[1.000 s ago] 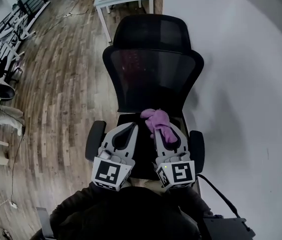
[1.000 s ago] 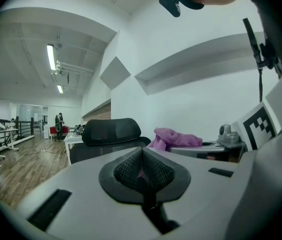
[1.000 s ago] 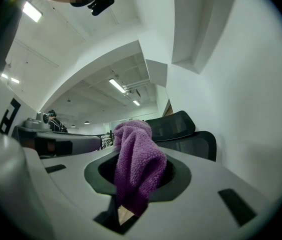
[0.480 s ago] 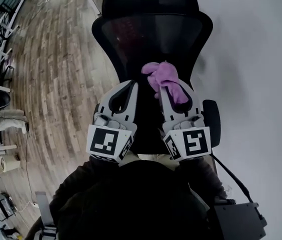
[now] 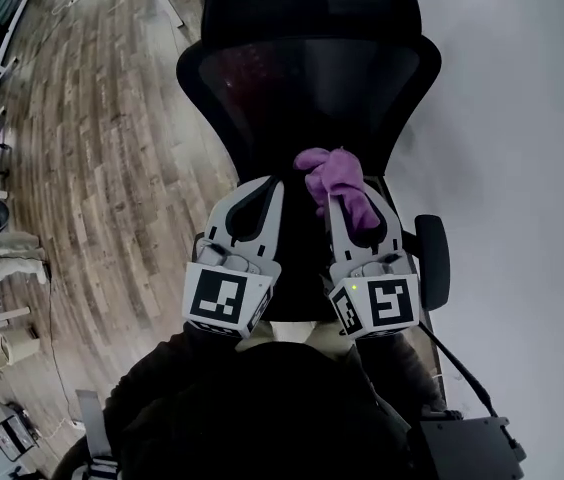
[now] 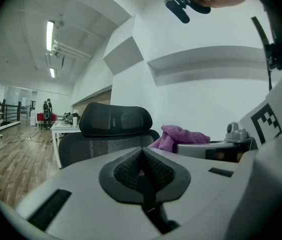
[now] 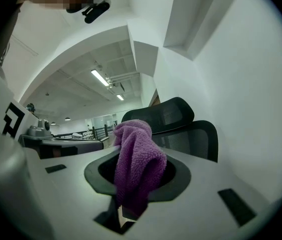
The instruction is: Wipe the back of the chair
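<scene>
The left hand-held gripper had its jaws pressed together with nothing between them. Just beside it, the right hand-held gripper was clamped on a fuzzy purple cloth, close before the black mesh office chair.

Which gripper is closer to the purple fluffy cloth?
Right. The right gripper is shut on the purple fluffy cloth; the left gripper is shut, empty, beside it, not touching.

We see the chair back right ahead of the left gripper and right gripper, blocking the way forward. Wall close on the right, armrest in between: tight. Bare wood floor on the left: room to pass.
</scene>
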The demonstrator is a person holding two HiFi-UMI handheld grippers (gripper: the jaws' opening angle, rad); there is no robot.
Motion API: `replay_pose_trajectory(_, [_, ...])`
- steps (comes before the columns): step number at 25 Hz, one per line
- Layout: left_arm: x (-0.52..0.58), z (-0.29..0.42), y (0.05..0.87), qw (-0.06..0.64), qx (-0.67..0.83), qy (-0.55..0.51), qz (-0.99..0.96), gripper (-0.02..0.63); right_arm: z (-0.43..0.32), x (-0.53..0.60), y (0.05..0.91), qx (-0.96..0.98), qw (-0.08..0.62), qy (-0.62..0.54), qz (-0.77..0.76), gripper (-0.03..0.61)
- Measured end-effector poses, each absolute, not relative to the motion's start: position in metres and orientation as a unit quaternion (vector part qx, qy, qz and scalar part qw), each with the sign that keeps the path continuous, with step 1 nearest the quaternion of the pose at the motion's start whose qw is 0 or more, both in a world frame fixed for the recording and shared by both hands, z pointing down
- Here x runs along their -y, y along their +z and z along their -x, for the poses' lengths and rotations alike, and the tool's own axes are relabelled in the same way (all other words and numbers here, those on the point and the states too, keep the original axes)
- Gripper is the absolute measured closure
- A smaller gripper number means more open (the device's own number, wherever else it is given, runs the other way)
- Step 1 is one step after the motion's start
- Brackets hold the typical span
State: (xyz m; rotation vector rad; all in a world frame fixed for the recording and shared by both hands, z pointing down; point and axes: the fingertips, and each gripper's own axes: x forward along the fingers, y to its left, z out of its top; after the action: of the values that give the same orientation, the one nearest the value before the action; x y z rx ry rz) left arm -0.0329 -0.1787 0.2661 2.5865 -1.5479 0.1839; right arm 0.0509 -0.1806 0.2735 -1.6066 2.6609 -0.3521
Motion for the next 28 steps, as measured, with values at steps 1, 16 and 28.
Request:
replay_pose_trajectory(1, [0.182,0.036,0.268,0.065,0.511,0.059,-0.855,0.604,-0.047,0.184,0.277,-0.849,0.004,-0.117,0.515,0.476])
replay_pose_trajectory(16, [0.269,0.033,0.209,0.03,0.502,0.047,-0.863,0.604,-0.053,0.276,0.223,-0.832,0.004,-0.093,0.546,0.476])
replay_pose_trajectory(28, [0.304,0.025,0.203,0.045,0.492,0.032,-0.869,0.604,-0.056,0.365,0.174,-0.837,0.017,-0.046,0.545,0.476])
